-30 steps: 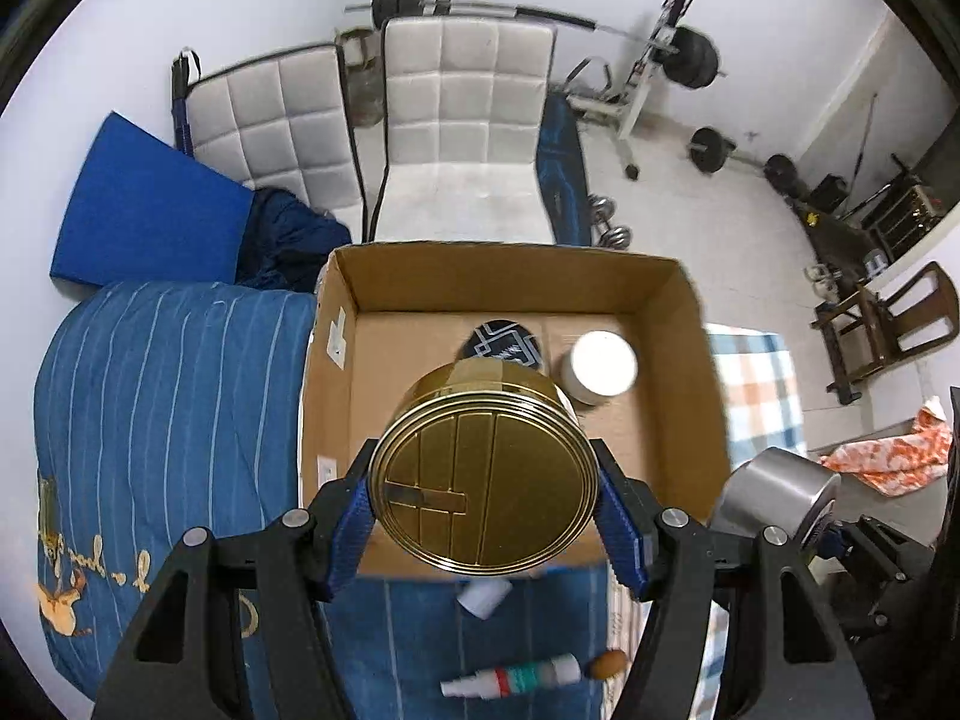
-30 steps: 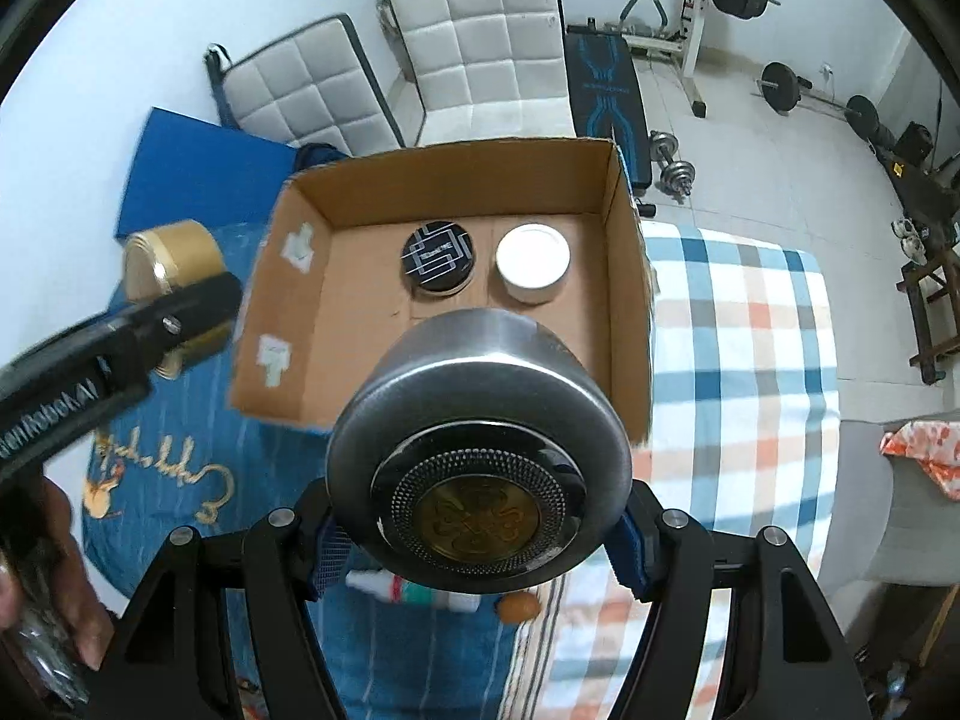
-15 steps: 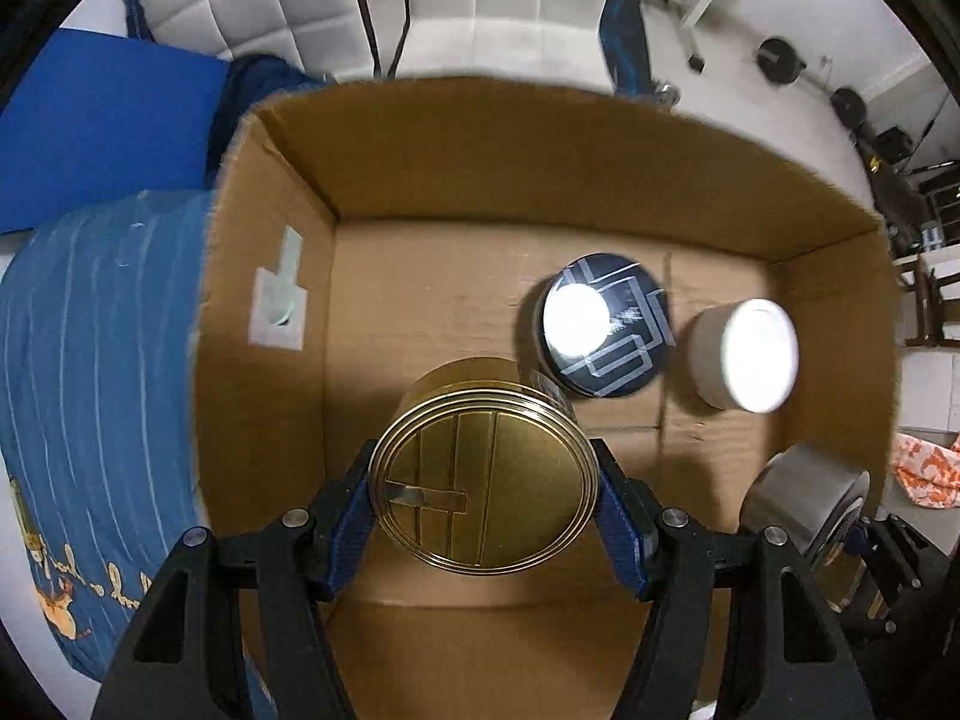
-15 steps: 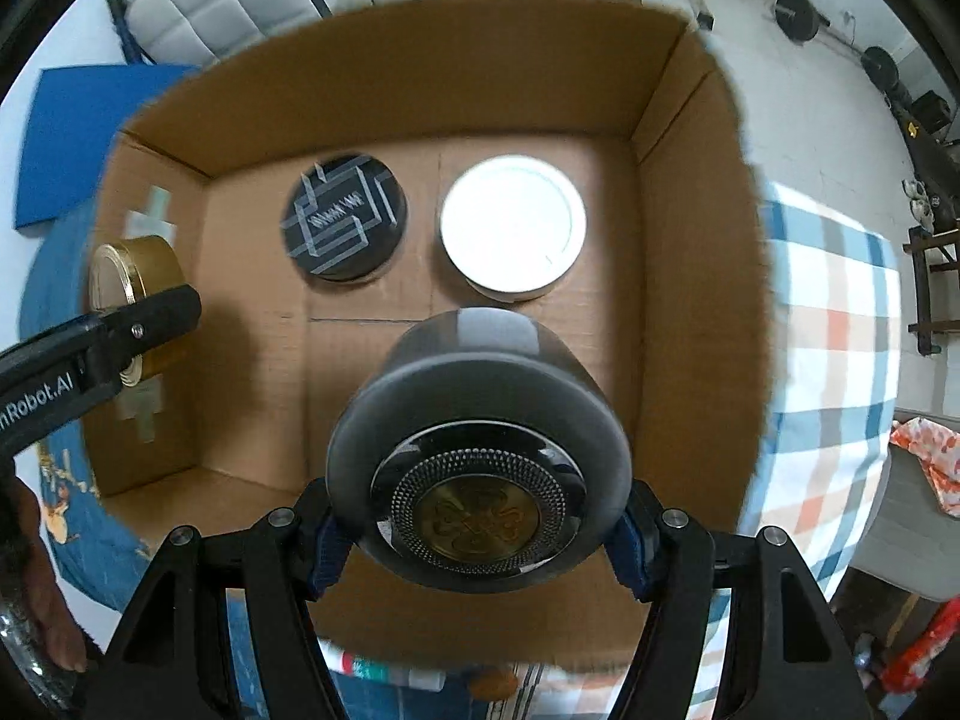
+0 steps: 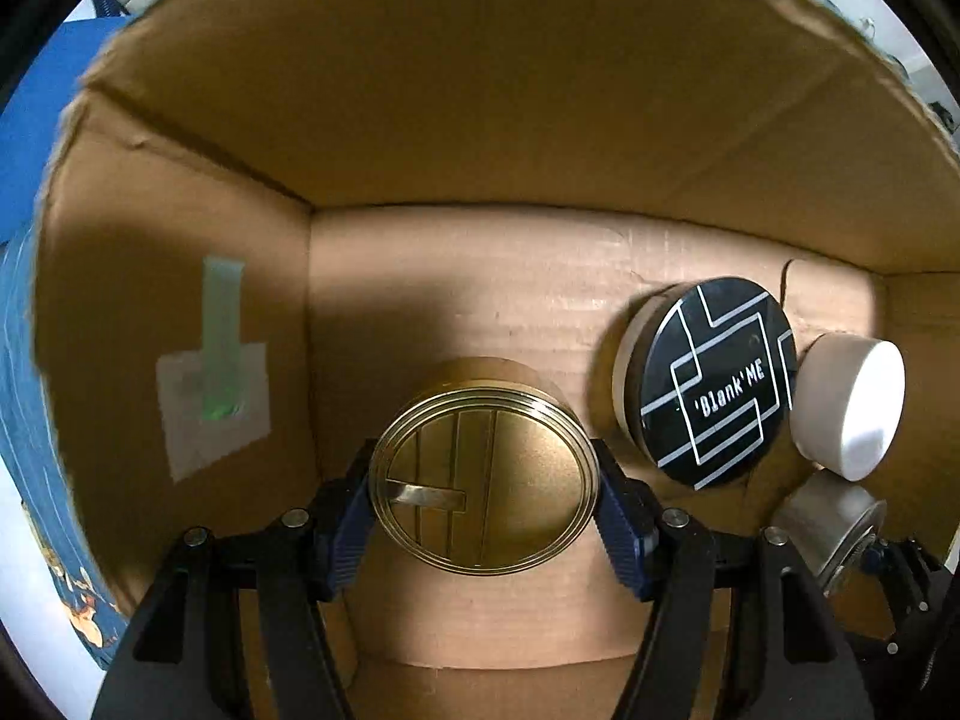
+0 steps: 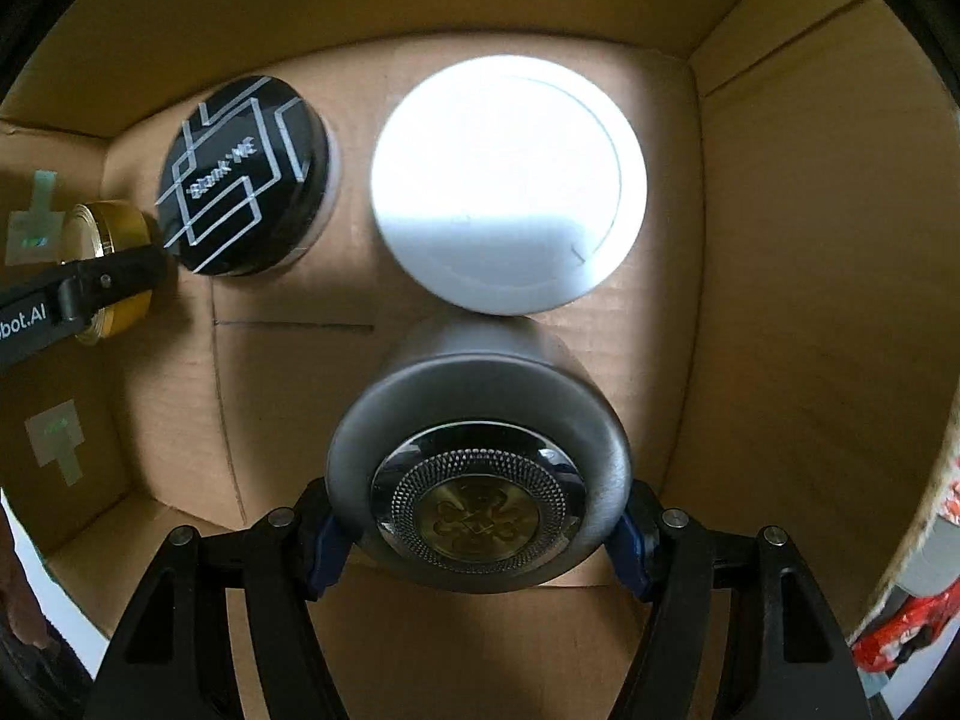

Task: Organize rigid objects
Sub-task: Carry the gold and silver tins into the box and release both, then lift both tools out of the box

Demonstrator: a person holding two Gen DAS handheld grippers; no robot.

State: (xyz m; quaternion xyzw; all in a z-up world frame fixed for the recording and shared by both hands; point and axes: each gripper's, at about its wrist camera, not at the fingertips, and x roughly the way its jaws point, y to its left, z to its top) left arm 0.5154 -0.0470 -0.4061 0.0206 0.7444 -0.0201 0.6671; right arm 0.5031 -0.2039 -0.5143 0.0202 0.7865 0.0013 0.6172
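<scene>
My left gripper [image 5: 485, 516] is shut on a round gold tin [image 5: 483, 467] and holds it inside the cardboard box [image 5: 480, 120], just left of a black-lidded jar [image 5: 714, 384]. My right gripper [image 6: 477, 531] is shut on a grey metal jar [image 6: 480, 414] and holds it inside the same box, just in front of a white-lidded jar [image 6: 510, 180]. The gold tin [image 6: 114, 264] and the black-lidded jar [image 6: 240, 174] also show in the right wrist view. The white-lidded jar [image 5: 852, 408] and the grey jar [image 5: 834, 522] show at the right of the left wrist view.
The box walls close in on all sides. Taped patches [image 5: 213, 396] sit on its left wall. Blue bedding [image 5: 24, 408] lies outside the box to the left. An orange and white wrapper [image 6: 900, 630] lies outside to the right.
Both grippers have gone down into the box with their jars. The box floor and the two jars standing in it are much closer now.
</scene>
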